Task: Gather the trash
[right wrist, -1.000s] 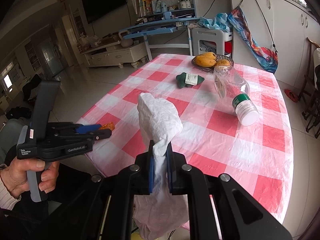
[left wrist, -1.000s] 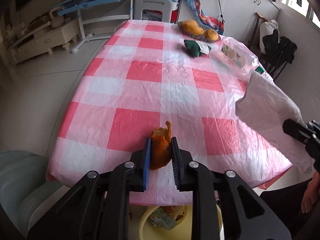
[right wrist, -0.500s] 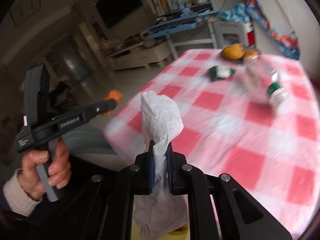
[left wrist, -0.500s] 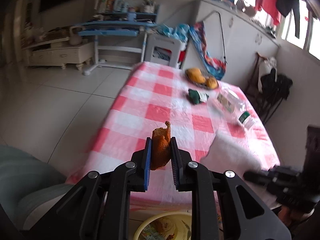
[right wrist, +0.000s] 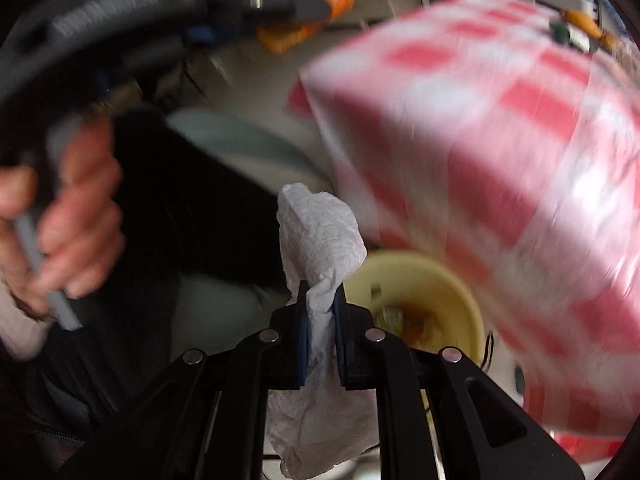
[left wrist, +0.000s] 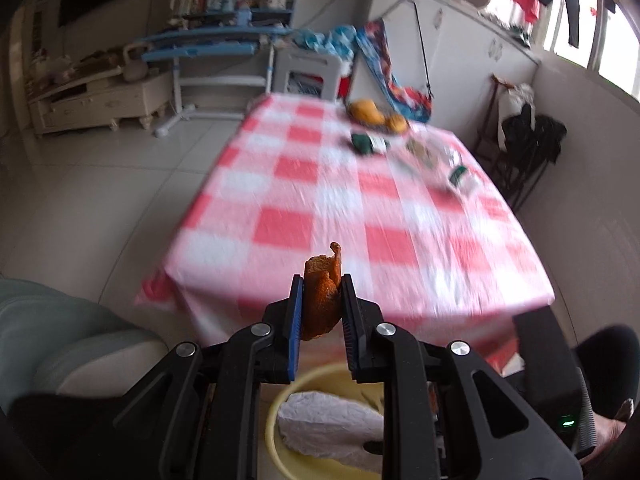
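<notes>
Right wrist: blurred bin (right wrist: 436, 280), apparently yellow.

Checked table (left wrist: 320, 216) carries fruit (left wrist: 374, 114), green packet (left wrist: 366, 142), probably lying bottle (left wrist: 440, 160)

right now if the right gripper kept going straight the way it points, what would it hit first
Probably the yellow bin. The right gripper, shut on the crumpled tissue, points down toward the bin's rim beside the hanging tablecloth; blur leaves depth uncertain.
</notes>
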Tool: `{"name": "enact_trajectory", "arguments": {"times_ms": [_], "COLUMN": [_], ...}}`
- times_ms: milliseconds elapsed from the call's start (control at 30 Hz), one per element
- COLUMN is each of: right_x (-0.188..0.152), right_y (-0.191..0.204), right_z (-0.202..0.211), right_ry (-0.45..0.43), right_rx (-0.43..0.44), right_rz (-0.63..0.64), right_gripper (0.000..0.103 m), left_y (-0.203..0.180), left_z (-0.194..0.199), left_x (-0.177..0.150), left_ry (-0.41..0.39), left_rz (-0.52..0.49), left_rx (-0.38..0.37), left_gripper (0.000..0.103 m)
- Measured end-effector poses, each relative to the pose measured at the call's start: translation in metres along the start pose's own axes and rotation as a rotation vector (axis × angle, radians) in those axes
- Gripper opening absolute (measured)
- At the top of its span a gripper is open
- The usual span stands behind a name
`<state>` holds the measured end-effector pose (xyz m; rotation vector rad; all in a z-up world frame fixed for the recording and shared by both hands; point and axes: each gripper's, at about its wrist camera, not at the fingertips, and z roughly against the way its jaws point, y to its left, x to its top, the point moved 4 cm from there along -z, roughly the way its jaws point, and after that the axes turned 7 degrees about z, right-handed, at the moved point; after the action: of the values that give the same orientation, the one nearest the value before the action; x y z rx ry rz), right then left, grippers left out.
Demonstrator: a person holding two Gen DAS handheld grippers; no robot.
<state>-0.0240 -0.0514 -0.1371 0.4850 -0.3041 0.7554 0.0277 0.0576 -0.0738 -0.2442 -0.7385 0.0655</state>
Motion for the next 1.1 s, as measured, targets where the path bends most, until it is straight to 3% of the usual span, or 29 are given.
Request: {"name": "enact_trajectory", "arguments": {"times_ms": [67,167,267,400,467,567,600,633,833,1100], "right_x": [-0.011,-0.022,-0.034,-0.044,-0.044,-0.046,-0.046,-0.048,-0.045,-0.039], "right_y": [-0.005,-0.009,-0.012,-0.015,-0.021,-0.038,-0.042,-0.046,-0.044,-0.031], "right_z": [0.000,0.016,0.036,0.058,0.064,0.071,0.073,0.075,0.058,0.049], "right_ry": [0.028,0.003,-0.047,-0.118,-0.147,-0.170,-0.175,-0.176,-0.152,-0.128], "right_rx": [-0.084,-0.151,-0.241,-0.339,-0.375,-0.428,-0.440,-0.447,-0.476,-0.552], "right_rz": [-0.042,-0.100,-0.164,-0.266,-0.319,-0.366,-0.379,-0.394,-0.369,-0.268], "right_gripper": [0.044,0.050,0.065,0.080,0.082,0.089,0.089,0.089,0.089,0.091], "left_y": [-0.004,-0.009,-0.016,-0.025,-0.029,-0.029,-0.027,-0.024,-0.007,-0.002], "left_z": [-0.004,-0.007,-0.015,-0.040,-0.045,-0.041,-0.038,-0.035,-0.013,-0.004], "left_x": [-0.013,-0.028,-0.046,-0.081,-0.089,-0.083,-0.078,-0.073,-0.045,-0.032], "left_ry": [0.041,0.083,0.151,0.342,0.372,0.307,0.274,0.238,0.085,0.029], "left_rz": [-0.020,-0.050,-0.092,-0.170,-0.200,-0.210,-0.200,-0.186,-0.073,-0.026], "left_rx": [0.008,0.014,0.029,0.045,0.058,0.098,0.117,0.137,0.165,0.155], "left_gripper": [0.018,0.018,0.018,0.018,0.018,0.036,0.051,0.059,0.078,0.085]}}
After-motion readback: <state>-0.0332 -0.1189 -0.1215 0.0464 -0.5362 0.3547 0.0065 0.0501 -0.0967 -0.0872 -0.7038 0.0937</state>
